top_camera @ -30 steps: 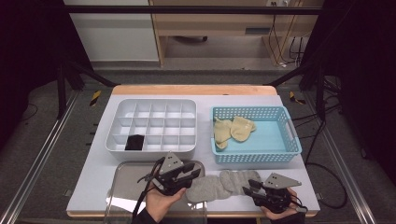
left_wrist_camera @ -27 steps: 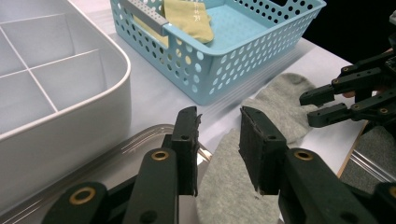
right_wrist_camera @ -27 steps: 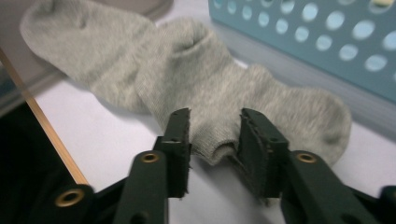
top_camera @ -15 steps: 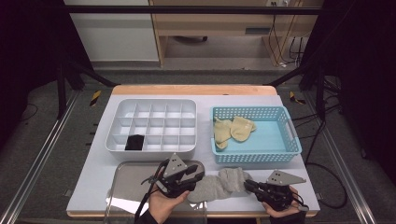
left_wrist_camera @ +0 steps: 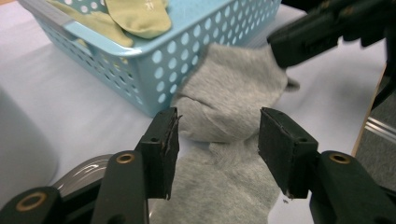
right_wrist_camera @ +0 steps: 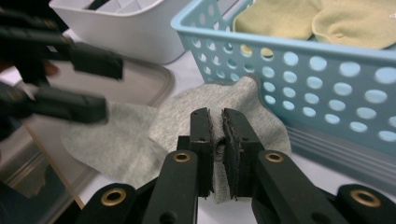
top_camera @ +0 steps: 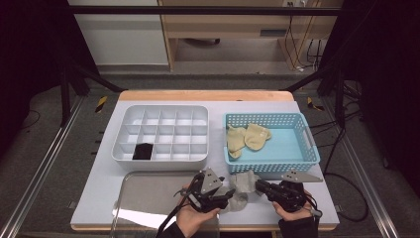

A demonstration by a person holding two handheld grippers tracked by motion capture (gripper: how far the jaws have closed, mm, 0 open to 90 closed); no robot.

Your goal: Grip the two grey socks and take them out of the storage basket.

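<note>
**Right gripper pinching the grey sock, left gripper letting go**

Your right gripper (right_wrist_camera: 217,122) is clamping a fold of the grey sock (top_camera: 241,186) between its nearly closed jaws, just in front of the blue basket (top_camera: 297,164). Your left gripper (left_wrist_camera: 217,135) is standing open over the same sock; its jaws have just been opening, and the cloth is lying between the pads without either one pressing on it (the gap on both sides is plain in the left gripper view). The sock is lying folded on the table (top_camera: 99,183), with one end touching the front wall of the blue basket and the other reaching toward the metal tray (top_camera: 143,198) left of the basket. Inside the basket, yellow socks (top_camera: 247,137) are lying together. The white divider box (top_camera: 163,131) is sitting just left of the basket, holding one dark item (top_camera: 142,151) in a front compartment.
</note>
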